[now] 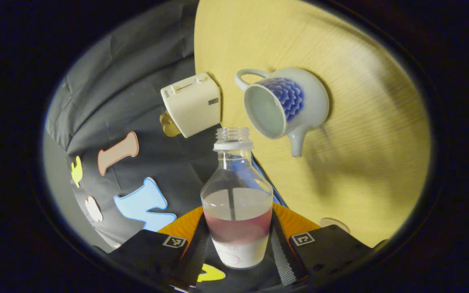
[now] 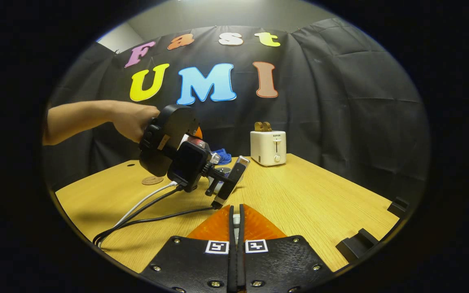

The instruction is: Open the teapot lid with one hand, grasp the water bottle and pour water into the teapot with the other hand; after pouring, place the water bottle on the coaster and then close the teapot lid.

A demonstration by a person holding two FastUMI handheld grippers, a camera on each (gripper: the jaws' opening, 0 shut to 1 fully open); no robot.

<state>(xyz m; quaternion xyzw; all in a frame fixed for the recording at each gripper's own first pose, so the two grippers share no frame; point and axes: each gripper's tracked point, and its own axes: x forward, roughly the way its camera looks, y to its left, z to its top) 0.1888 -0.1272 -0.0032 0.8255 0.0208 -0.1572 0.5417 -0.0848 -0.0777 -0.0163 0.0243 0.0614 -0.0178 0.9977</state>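
Wooden table [image 1: 360, 122], uncapped bottle [image 1: 236, 203] near teapot [image 1: 285, 106].

Clear glossy plastic water bottle [image 1: 236, 195] at lower centre, glazed white-and-blue ceramic teapot [image 1: 287, 106], matt pale wood-grain table [image 1: 360, 162], smooth cream plastic toaster [image 1: 191, 103]

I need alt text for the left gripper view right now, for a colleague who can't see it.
An uncapped water bottle, partly full, is clamped between the left gripper's jaws, its open mouth pointing toward a lidless teapot on the wooden table. A white toaster stands beside the teapot, by the table's edge.
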